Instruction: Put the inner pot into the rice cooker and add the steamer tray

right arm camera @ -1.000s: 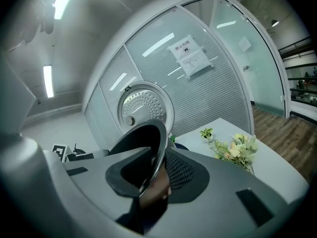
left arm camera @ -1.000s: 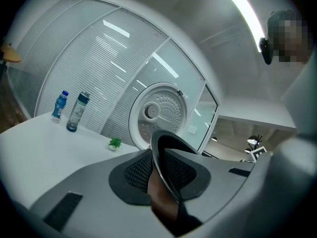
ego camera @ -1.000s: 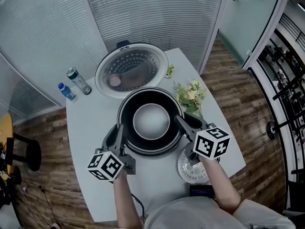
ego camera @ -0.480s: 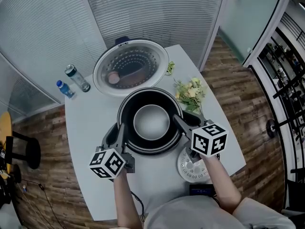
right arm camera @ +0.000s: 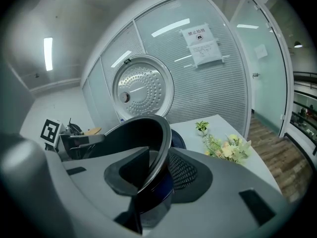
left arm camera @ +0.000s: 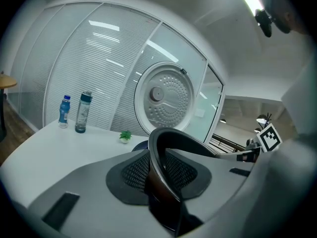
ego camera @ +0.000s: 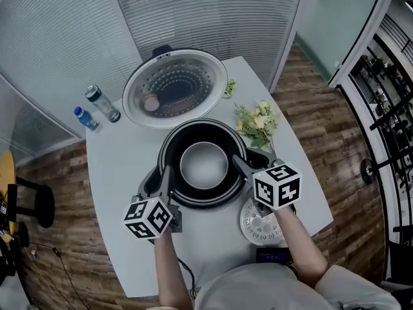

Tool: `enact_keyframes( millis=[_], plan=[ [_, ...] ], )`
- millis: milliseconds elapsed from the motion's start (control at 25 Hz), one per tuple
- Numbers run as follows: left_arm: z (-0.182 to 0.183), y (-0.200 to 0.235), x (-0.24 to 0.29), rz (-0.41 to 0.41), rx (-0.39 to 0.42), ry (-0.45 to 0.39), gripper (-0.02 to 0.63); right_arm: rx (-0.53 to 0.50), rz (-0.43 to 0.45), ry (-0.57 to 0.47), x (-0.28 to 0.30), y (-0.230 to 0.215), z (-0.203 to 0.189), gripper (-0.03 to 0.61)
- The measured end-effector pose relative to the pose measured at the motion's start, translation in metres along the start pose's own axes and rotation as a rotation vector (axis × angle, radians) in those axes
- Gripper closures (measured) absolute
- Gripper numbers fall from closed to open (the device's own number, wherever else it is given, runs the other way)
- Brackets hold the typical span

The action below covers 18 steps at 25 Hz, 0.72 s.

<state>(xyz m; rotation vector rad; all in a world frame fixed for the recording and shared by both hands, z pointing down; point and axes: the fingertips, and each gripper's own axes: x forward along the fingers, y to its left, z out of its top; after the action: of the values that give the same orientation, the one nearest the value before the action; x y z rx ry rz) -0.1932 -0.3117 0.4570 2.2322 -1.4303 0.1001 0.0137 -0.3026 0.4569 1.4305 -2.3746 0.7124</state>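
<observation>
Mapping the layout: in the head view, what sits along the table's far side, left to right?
small blue bottle, taller clear dark-capped bottle, round open cooker lid, tiny green plant, pale flower bunch

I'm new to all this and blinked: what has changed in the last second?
Left gripper and right gripper have sunk slightly, and their jaws have just been opening around the rim of the inner pot; the right looks loose, the left unclear. The pot stays seated in the rice cooker; steamer tray and lid unmoved.
</observation>
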Motion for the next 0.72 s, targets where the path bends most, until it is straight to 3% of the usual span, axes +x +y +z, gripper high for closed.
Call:
enact_keyframes(
  millis=[320,560,720],
  plan=[
    [-0.006,0.001,0.008,0.032,0.075,0.041,0.515,-0.024,-0.02,0.052,0.009,-0.007,-0.01,0.453],
    [-0.014,0.012,0.012,0.11,0.17,0.091,0.491,-0.088,-0.042,0.058,0.014,-0.003,-0.011,0.436],
    [-0.014,0.012,0.011,0.106,0.172,0.09,0.479,-0.11,-0.071,0.034,0.013,-0.005,-0.009,0.431]
  ],
)
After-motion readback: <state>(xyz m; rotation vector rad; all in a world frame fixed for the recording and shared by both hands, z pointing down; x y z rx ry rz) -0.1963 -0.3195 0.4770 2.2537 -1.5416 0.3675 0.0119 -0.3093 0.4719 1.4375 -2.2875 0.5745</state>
